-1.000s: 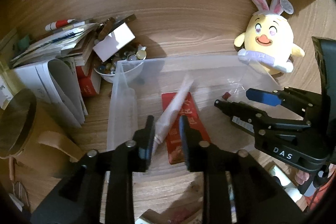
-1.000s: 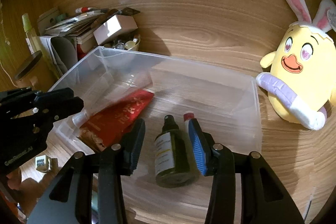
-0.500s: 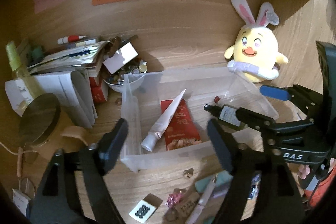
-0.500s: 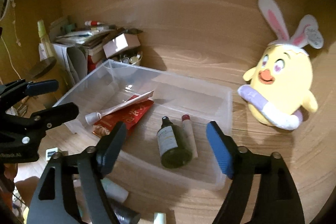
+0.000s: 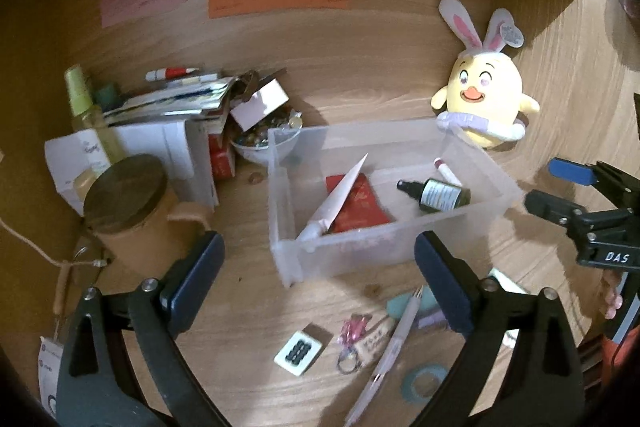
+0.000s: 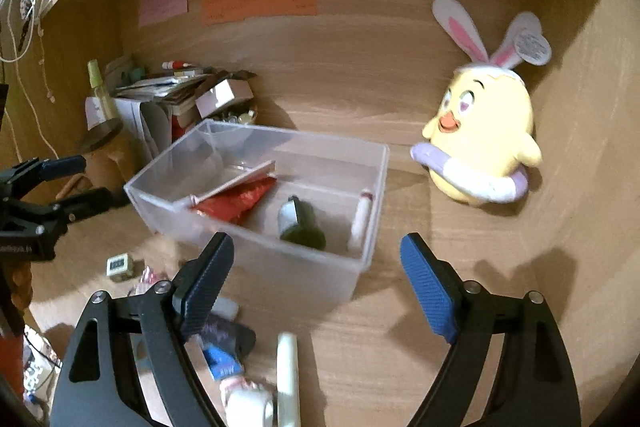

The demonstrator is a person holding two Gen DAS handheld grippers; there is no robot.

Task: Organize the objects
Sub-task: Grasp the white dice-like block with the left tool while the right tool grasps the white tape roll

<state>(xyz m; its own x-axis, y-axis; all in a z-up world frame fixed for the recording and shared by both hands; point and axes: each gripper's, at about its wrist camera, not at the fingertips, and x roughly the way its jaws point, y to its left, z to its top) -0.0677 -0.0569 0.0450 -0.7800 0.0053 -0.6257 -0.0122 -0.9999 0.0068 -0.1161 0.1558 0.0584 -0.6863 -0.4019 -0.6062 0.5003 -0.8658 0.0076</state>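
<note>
Clear plastic bin (image 5: pixel 280 227) sat on the wooden desk (image 5: pixel 360 87), and I take it as my landmark. Inside it lay a white tube (image 5: pixel 340 195) slanted across a red packet (image 5: pixel 360 203) toward the bin's left end, a dark green spray bottle (image 5: pixel 440 193) on its side near the middle, and a small red-capped stick (image 6: pixel 362 215) against the right wall. My left gripper (image 5: pixel 318 275) hung in front of the bin, jaws wide apart and holding nothing. My right gripper (image 6: pixel 316 279) hung off the bin's near right corner, its jaws also spread wide and empty. In front of the bin small things lay scattered: a white tile with dark dots (image 5: pixel 300 349), a pale pen (image 5: pixel 394 343) and a teal tape ring (image 5: pixel 424 383). Behind the bin's right end stood a yellow chick plush (image 5: pixel 486 99) with rabbit ears. Left of the bin stood a lidded tan mug (image 5: pixel 132 215), with a stack of papers (image 5: pixel 172 103) behind it.
</note>
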